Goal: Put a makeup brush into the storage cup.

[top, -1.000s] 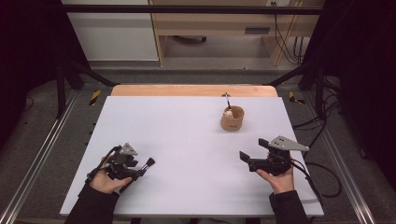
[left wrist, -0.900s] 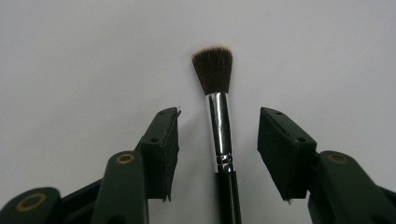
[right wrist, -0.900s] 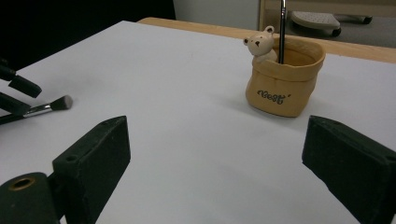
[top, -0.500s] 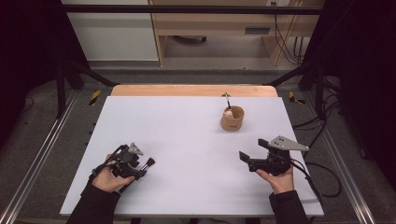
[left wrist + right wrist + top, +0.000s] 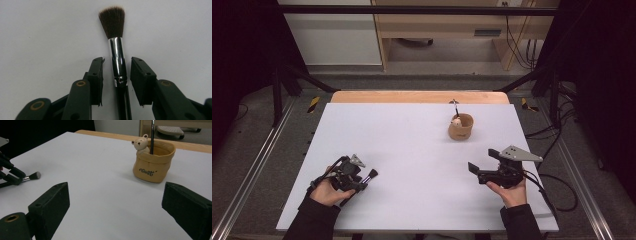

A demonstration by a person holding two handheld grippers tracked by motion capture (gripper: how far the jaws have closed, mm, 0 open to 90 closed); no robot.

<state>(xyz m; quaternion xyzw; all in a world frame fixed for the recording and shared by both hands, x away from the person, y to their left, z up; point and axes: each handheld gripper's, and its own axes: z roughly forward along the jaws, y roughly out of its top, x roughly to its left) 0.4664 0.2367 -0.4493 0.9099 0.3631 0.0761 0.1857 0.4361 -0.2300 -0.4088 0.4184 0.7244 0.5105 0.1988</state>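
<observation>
While the left gripper [image 5: 113,75] straddles a brush [image 5: 116,51] lying on the table [image 5: 412,140], jaws parted beside the ferrule without touching it, the right gripper [image 5: 120,207] waits wide open and empty. Judged step: grasping. Next: close, lift, carry toward the pot [image 5: 461,127].

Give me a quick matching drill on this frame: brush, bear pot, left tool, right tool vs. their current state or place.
Things:
1. brush
2. bear pot
3. left tool
4. right tool

States:
A. jaws wide apart, nothing between them
B. stands at the far right of the table, a thin rod sticking up from it
C. lies on the table, bristles pointing away from the hand
D. jaws either side of a silver ferrule, gaps showing on both sides

Pairs: 1-C, 2-B, 3-D, 4-A
</observation>
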